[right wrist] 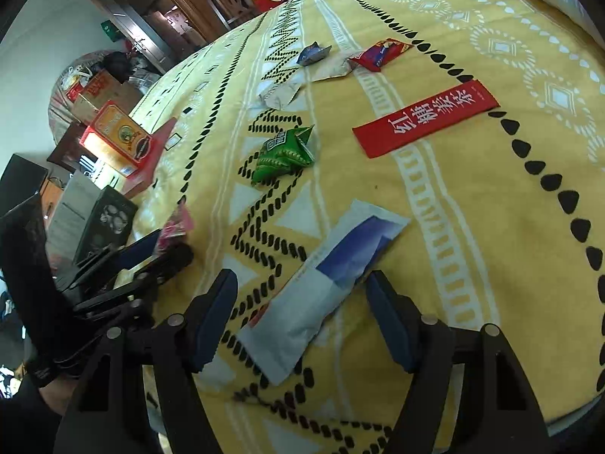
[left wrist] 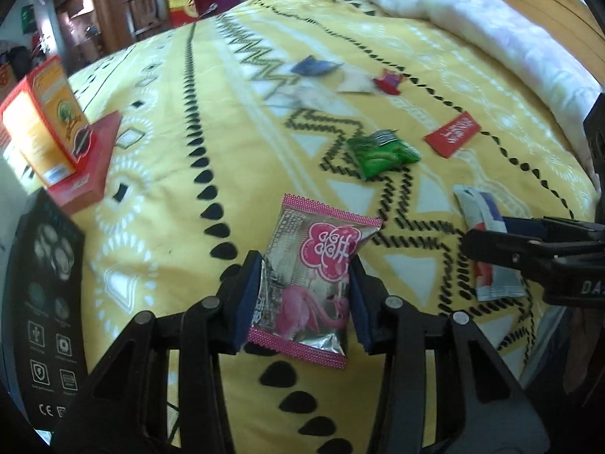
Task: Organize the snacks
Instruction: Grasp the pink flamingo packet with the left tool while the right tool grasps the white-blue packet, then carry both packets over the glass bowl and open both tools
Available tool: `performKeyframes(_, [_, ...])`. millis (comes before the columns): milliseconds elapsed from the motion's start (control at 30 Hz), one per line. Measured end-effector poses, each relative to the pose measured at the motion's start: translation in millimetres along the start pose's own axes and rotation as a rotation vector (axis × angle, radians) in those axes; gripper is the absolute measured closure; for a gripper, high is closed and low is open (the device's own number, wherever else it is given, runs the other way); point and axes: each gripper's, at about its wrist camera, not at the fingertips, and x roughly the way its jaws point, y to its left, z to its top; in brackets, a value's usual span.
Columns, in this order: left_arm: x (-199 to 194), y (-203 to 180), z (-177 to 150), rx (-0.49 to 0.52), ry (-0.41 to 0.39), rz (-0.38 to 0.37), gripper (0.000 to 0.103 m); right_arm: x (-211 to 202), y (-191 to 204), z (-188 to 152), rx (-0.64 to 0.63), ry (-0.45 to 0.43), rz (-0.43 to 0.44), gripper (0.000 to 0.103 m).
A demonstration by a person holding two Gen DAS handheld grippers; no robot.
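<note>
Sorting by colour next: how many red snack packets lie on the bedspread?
2. A long red sachet with white lettering lies right of the green packet; a smaller red packet lies farther back, near the blue packet. More may be out of view.

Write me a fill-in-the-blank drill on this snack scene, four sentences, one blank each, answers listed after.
1. The left gripper has its jaws on either side of a silver and ____ packet.
2. The right gripper straddles a white and ____ sachet.
3. The long red sachet bears ____ lettering.
4. All the snacks lie on a ____ bedspread.

Answers: pink; blue; white; yellow
</note>
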Motion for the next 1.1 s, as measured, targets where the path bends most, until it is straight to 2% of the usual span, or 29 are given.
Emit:
performKeyframes(67, [7.5, 9.1, -2.6, -0.040, 0.022, -0.018, 0.058, 5.7, 2.3, 1.1, -0.038, 0.003, -0.025, 0.039])
performKeyframes(100, [11.6, 12.3, -3.5, -0.054, 0.029, -0.022, 0.056, 6.9, 0.6, 1.0, -0.042, 0.004, -0.027, 0.049])
performKeyframes(133, [14.8, 14.7, -3.9, -0.064, 0.033, -0.030, 0.056, 7.1, -1.9, 2.7, -0.039, 0.004, -0.022, 0.052])
performKeyframes(300, [22.2, 13.7, -4.4, -0.074, 0.012, -0.033, 0.053, 3.3, -9.8, 1.9, -0.023, -0.001, 0.010, 0.059])
performKeyframes(400, [19.2, 11.6, -2.7, -0.074, 0.016, -0.025, 0.059, 0.5, -10.8, 2.4, -0.017, -0.011, 0.029, 0.062])
performKeyframes(500, [6.3, 12.4, -1.4, -0.086, -0.010, -0.017, 0.061, -6.4, -8.5, 3.1, -0.023, -0.029, 0.048, 0.066])
performKeyframes(733, [-60.6, 42.2, 15.9, -0.171, -0.143, 0.034, 0.062, -43.0, 10.0, 17.6, -0.058, -0.125, 0.083, 0.071])
performKeyframes(867, [-105.9, 70.7, 23.0, -0.231, -0.224, 0.093, 0.062, -65.7, 40.5, 34.7, -0.117, -0.189, 0.105, 0.071])
performKeyframes(1033, [-160.3, 112.9, 19.6, -0.300, -0.310, 0.180, 0.062, -84.1, 86.8, 53.6, -0.183, -0.241, 0.182, 0.072])
performKeyframes(1100, [-179.2, 131.5, 15.2, -0.325, -0.337, 0.237, 0.062, -88.0, 111.5, 60.7, -0.223, -0.252, 0.211, 0.072])
